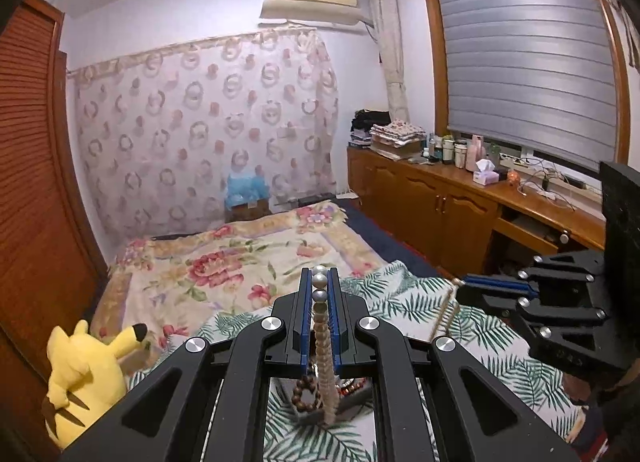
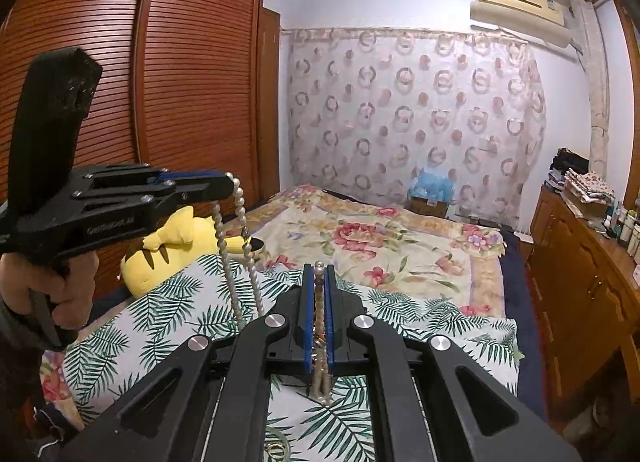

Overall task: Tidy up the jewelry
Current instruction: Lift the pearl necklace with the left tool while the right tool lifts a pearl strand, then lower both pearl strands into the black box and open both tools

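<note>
Two grippers, left gripper (image 1: 320, 274) and right gripper (image 2: 319, 268), clamped on pearl necklace (image 2: 240, 202)

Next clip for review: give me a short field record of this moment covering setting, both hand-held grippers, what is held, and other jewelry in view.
setting: bed with leaf-print cloth over floral blanket
left hand-held gripper: shut on pearl necklace
right hand-held gripper: shut on the same pearl necklace
necklace state: lifted, strands hanging from both grippers
other jewelry: dark bead bracelet on the cloth below
nearby: yellow plush toy at the bed's edge
</note>
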A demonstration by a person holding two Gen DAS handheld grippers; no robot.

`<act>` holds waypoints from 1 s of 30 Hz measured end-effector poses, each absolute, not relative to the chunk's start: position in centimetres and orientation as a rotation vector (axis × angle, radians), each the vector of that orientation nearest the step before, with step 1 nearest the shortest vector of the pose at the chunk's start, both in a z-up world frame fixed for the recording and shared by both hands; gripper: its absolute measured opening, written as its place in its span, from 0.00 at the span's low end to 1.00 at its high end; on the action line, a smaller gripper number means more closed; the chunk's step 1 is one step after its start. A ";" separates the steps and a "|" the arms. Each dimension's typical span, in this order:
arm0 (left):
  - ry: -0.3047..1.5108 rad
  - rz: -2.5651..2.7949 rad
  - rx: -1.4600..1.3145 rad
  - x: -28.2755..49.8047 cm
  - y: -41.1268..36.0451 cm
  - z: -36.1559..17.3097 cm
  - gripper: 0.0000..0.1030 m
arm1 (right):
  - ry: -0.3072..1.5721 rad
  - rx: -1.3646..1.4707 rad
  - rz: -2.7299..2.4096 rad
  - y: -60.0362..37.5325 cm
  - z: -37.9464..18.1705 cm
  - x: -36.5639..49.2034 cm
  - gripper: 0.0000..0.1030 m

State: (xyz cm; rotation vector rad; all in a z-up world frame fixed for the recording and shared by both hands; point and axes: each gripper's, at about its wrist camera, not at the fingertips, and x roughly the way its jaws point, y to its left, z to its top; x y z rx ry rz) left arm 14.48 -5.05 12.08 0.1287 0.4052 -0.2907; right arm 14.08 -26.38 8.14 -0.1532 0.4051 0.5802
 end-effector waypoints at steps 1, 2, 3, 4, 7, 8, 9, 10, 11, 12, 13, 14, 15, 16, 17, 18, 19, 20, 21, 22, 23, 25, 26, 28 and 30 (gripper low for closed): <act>0.405 -0.286 0.128 14.8 -5.1 12.2 0.07 | 0.405 -0.152 0.578 -26.4 8.1 14.1 0.05; 0.408 -0.284 0.125 15.1 -5.1 12.2 0.07 | 0.404 -0.151 0.577 -26.5 8.1 14.1 0.05; 0.412 -0.285 0.118 15.6 -5.2 12.3 0.07 | 0.404 -0.151 0.576 -26.6 8.1 14.2 0.05; 0.415 -0.285 0.114 16.0 -5.3 12.3 0.07 | 0.403 -0.150 0.575 -26.6 8.1 14.3 0.05; 0.426 -0.280 0.106 16.9 -5.4 11.7 0.07 | 0.405 -0.144 0.572 -26.8 8.2 14.7 0.05; 0.439 -0.276 0.099 17.4 -5.3 11.2 0.07 | 0.404 -0.143 0.571 -26.8 8.4 14.9 0.05; 0.450 -0.275 0.090 17.8 -5.2 10.7 0.07 | 0.403 -0.142 0.570 -26.9 8.4 15.1 0.05; 0.465 -0.276 0.079 18.1 -5.0 10.1 0.07 | 0.402 -0.143 0.569 -26.8 8.4 15.3 0.05; 0.478 -0.277 0.071 18.5 -4.9 9.5 0.07 | 0.400 -0.146 0.567 -26.8 8.4 15.4 0.05; 0.496 -0.275 0.063 18.9 -4.8 8.8 0.07 | 0.399 -0.154 0.564 -26.7 8.5 15.7 0.05; 0.513 -0.273 0.058 19.2 -4.5 8.0 0.07 | 0.398 -0.171 0.558 -26.4 8.6 16.1 0.05; 0.522 -0.271 0.057 19.4 -4.4 7.5 0.07 | 0.399 -0.175 0.557 -26.4 8.7 16.3 0.05; 0.532 -0.270 0.056 19.6 -4.2 6.8 0.07 | 0.402 -0.176 0.556 -26.3 8.8 16.7 0.05; 0.541 -0.268 0.052 19.8 -4.0 6.2 0.07 | 0.405 -0.177 0.554 -26.1 8.9 17.2 0.05; 0.549 -0.268 0.045 20.0 -3.8 5.8 0.07 | 0.406 -0.180 0.553 -26.1 9.1 17.6 0.05; 0.557 -0.269 0.038 20.2 -3.6 5.3 0.07 | 0.407 -0.183 0.552 -25.9 9.2 17.9 0.05; 0.565 -0.271 0.034 20.3 -3.4 4.9 0.07 | 0.406 -0.190 0.547 -25.6 9.3 18.4 0.05; 0.572 -0.271 0.033 20.4 -3.3 4.5 0.07 | 0.405 -0.198 0.541 -25.3 9.4 18.9 0.05; 0.579 -0.269 0.035 20.5 -3.3 4.0 0.07 | 0.406 -0.202 0.538 -25.2 9.6 19.3 0.05; 0.586 -0.268 0.036 20.5 -3.3 3.5 0.07 | 0.411 -0.202 0.536 -24.8 9.7 20.0 0.05; 0.594 -0.268 0.035 20.6 -3.2 3.1 0.07 | 0.418 -0.197 0.539 -24.6 9.7 20.5 0.05; 0.606 -0.268 0.028 20.8 -3.1 2.4 0.07 | 0.426 -0.179 0.547 -24.2 9.5 21.7 0.05; 0.611 -0.270 0.024 20.8 -3.0 2.1 0.07 | 0.434 -0.171 0.544 -24.1 9.5 22.4 0.05; 0.627 -0.276 0.019 21.0 -3.0 1.3 0.07 | 0.457 -0.136 0.545 -23.9 9.2 23.9 0.05; 0.639 -0.276 0.026 21.0 -3.2 0.6 0.07 | 0.473 -0.112 0.552 -23.5 8.9 25.0 0.05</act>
